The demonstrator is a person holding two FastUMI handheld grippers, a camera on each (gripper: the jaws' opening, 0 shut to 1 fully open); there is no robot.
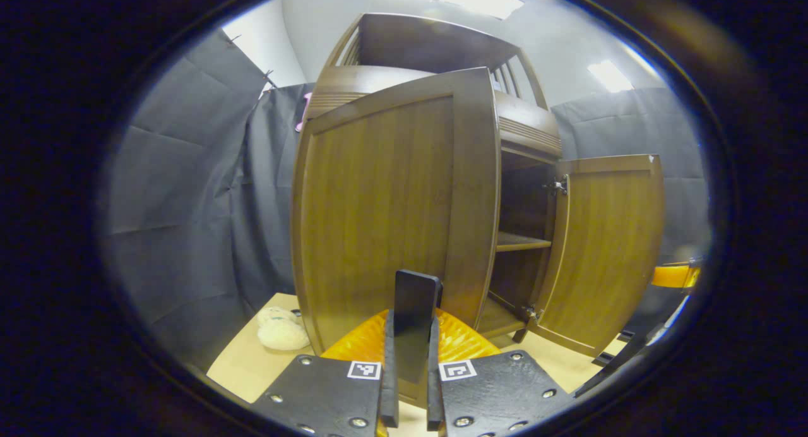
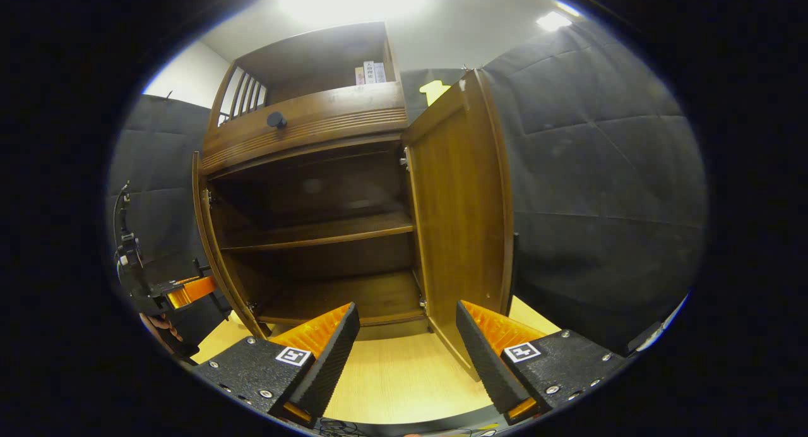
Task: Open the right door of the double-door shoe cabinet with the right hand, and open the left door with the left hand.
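Left tongs (image 1: 411, 355) were closed down on a dark upright handle (image 1: 415, 307) at the free edge of the left door (image 1: 385, 203), both fingers pressed against it. That door stood swung out, filling the middle of the left gripper view.

Right tongs (image 2: 407, 348) were wide open, holding nothing, fingers spread over the light wood bench (image 2: 391, 380). Right door (image 2: 464, 203) was swung fully out, its lower edge just beyond the right finger; contact not clear.

Shoe cabinet (image 2: 309, 127) sat on the bench with both doors open, interior shelf (image 2: 322, 232) bare. A round dark knob (image 2: 276, 119) sat on the drawer front above; a few books (image 2: 371, 72) stood in the top compartment.

In the right gripper view, the left tongs showed far left beside the left door's edge. A pale plush toy (image 1: 281, 328) lay on the bench left of the cabinet.
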